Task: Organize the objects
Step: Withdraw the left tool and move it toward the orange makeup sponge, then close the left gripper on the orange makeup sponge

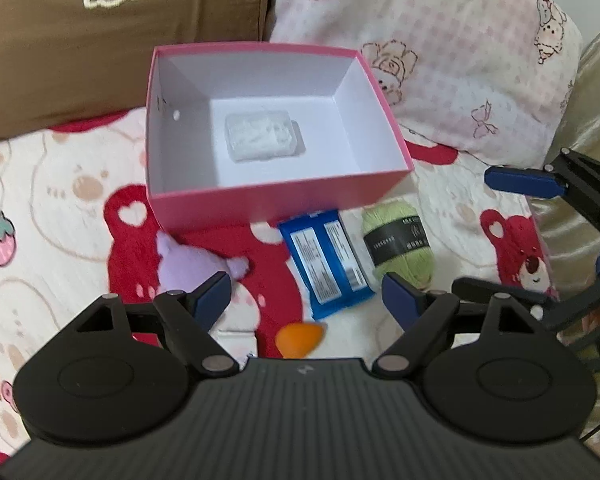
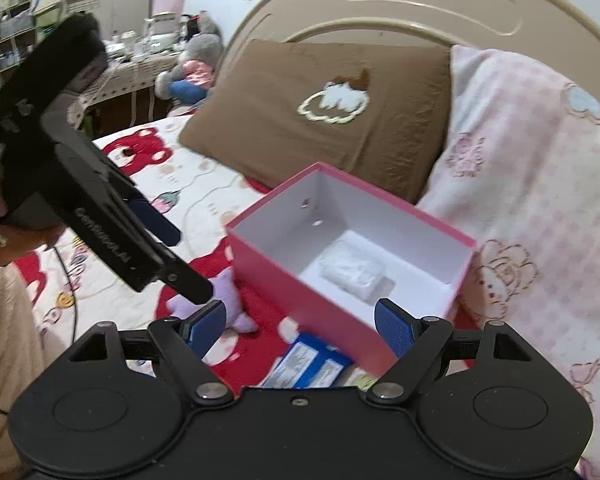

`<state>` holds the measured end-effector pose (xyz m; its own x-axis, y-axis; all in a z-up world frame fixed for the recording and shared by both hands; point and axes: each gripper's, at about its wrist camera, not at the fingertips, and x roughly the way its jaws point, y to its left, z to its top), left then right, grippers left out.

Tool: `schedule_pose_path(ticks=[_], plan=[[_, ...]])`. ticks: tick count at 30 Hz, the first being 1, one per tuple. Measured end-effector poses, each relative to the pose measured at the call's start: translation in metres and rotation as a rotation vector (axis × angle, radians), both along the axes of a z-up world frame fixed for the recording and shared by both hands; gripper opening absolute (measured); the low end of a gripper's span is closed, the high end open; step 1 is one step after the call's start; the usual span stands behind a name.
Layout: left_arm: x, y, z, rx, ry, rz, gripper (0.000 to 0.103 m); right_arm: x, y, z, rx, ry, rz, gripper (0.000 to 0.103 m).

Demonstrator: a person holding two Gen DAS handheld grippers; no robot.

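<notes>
An open pink box (image 1: 260,204) with a white inside stands on the bed, and a clear plastic packet (image 1: 264,136) lies on its floor. In front of it lie a purple plush (image 1: 184,264), a blue packet (image 1: 326,264), a green yarn ball (image 1: 398,244) and a small orange thing (image 1: 300,338). My left gripper (image 1: 306,292) hovers open above the blue packet, holding nothing. In the right wrist view my right gripper (image 2: 300,320) stands open over the box's (image 2: 268,256) near wall, empty. There the left gripper (image 2: 190,265) points down beside the plush (image 2: 228,300).
A brown pillow (image 2: 320,120) and a pink patterned pillow (image 2: 540,200) lean on the headboard (image 2: 420,8) right behind the box. The bear-print blanket (image 1: 60,200) covers the bed. A hand (image 2: 4,236) grips the left tool. A cluttered desk (image 2: 140,56) stands far left.
</notes>
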<state>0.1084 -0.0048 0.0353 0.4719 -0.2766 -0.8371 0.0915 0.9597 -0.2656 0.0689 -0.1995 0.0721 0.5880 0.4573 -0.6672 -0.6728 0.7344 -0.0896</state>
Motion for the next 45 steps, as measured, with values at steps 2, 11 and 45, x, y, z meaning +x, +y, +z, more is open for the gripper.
schedule_pose_path(ticks=[2,11,45], plan=[[-0.004,0.002,-0.003,-0.013,0.005,0.005,0.082,-0.006,0.002,-0.001,0.000,0.003,0.030,0.085],[-0.021,0.004,-0.028,-0.037,0.025,0.004,0.084,-0.017,0.008,-0.021,-0.006,0.080,0.057,0.085],[-0.021,0.005,-0.141,-0.001,0.136,-0.020,0.082,-0.015,0.053,-0.155,-0.043,0.318,0.028,0.084]])
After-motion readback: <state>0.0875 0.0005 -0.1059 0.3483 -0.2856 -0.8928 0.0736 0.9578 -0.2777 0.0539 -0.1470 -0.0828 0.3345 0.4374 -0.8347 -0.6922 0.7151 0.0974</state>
